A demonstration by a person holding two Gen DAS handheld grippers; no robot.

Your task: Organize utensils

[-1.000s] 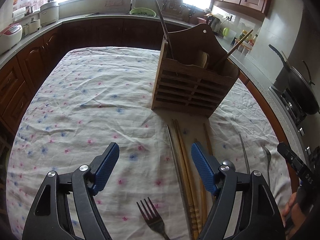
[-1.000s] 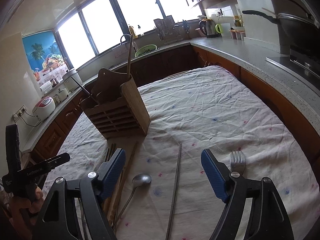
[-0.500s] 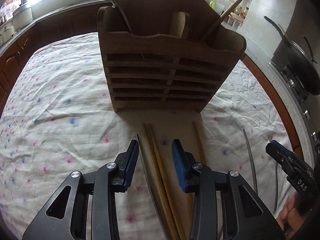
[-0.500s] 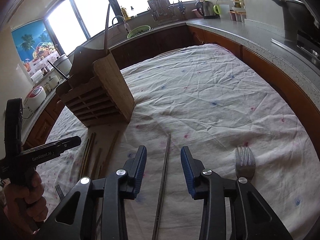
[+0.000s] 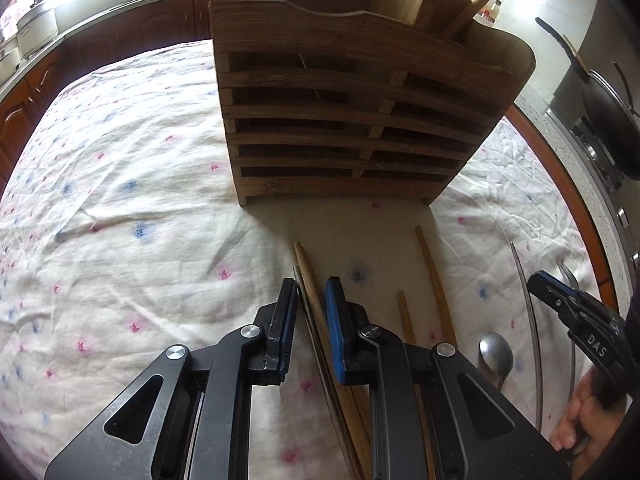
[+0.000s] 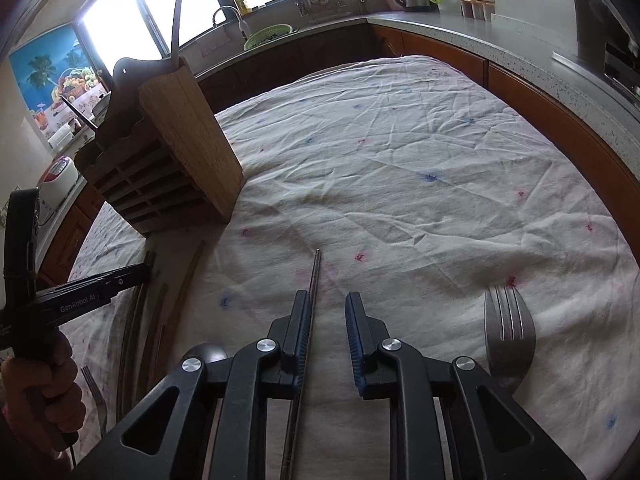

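Note:
A wooden utensil holder (image 5: 352, 120) stands on the cloth-covered table, with a few utensils in it; it also shows in the right wrist view (image 6: 160, 168). My left gripper (image 5: 311, 304) is narrowed around a pair of wooden chopsticks (image 5: 308, 276) and a metal one lying before the holder. My right gripper (image 6: 327, 320) is part open, its left finger against a metal chopstick (image 6: 314, 276) on the cloth. A spoon (image 5: 495, 356), more wooden chopsticks (image 5: 434, 276) and a fork (image 6: 509, 332) lie nearby.
The table has a white flowered cloth (image 6: 400, 168). A second fork (image 6: 94, 392) lies at the near left. Kitchen counters (image 6: 520, 40) ring the table, with a wok (image 5: 612, 120) on the stove at right.
Both grippers have closed down from wide open and moved forward and lower. The left one now straddles the chopsticks near the holder; the right one has settled beside the metal chopstick.

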